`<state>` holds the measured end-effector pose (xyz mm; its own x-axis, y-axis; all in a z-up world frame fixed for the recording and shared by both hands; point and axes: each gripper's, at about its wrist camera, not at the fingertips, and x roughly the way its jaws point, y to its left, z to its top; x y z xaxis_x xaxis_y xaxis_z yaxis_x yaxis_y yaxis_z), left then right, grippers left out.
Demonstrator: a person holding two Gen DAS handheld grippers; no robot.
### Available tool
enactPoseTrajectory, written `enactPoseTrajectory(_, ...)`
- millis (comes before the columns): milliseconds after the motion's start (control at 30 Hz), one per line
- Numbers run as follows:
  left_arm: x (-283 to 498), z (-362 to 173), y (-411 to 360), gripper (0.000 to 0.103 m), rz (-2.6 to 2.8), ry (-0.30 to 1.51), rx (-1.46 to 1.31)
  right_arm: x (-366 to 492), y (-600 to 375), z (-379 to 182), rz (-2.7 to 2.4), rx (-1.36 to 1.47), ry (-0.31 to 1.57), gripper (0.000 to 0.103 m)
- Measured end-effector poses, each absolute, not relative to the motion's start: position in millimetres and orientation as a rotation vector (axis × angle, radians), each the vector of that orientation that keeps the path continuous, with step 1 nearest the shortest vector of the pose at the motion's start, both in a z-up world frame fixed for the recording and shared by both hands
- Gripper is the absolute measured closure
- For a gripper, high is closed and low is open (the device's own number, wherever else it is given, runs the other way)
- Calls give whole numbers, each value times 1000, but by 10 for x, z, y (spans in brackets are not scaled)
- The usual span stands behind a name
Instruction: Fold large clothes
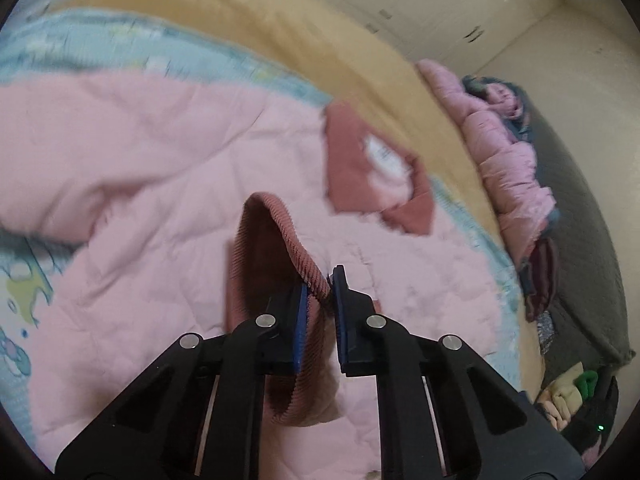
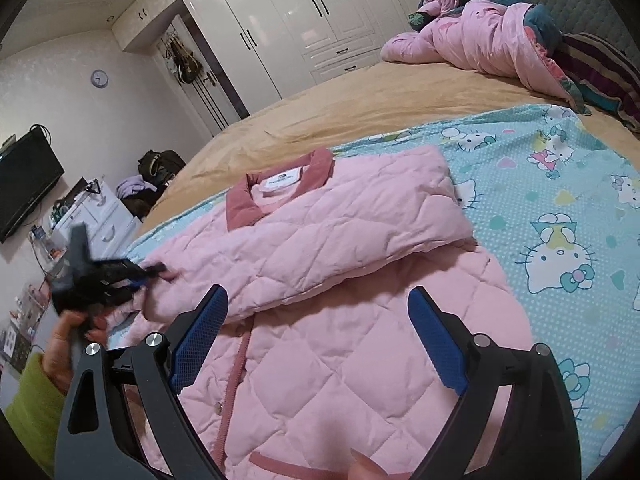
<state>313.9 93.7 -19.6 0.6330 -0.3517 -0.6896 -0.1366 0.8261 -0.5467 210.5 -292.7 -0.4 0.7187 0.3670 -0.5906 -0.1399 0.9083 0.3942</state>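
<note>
Left tool (image 1: 320,300): my pads pinch the ribbed dusty-rose cuff (image 1: 296,248), nearest the lens.
Right tool (image 2: 316,336): spread wide, holding nothing, above the jacket front.
Pink quilted jacket (image 2: 320,240): flat on the Hello Kitty sheet (image 2: 560,220) on the bed; one sleeve folded across the chest, collar (image 2: 280,188) toward 11 o'clock.
Pink duvet (image 2: 480,36): heaped at 1 o'clock.

One pink quilted jacket (image 2: 320,240), two hand-held grippers — left (image 1: 320,300), right (image 2: 316,336) — one clock (image 2: 99,78), one television (image 2: 24,184).
</note>
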Motion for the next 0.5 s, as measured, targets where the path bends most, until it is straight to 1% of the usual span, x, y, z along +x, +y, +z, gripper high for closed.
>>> enactPoseTrajectory(167, 3073, 391, 917, 98, -184, 745, -580, 2114, -2949, 51, 283, 327, 707, 12)
enactPoseTrajectory(267, 3054, 592, 889, 98, -191, 693, -543, 2144, -2938, 91, 272, 307, 705, 12)
enactPoseTrajectory(333, 3067, 598, 892, 98, -175, 686, -503, 2178, -2947, 104, 263, 299, 704, 12)
enactPoseTrajectory(500, 3133, 289, 986, 98, -139, 739, -500, 2261, -2968, 121, 232, 290, 704, 12)
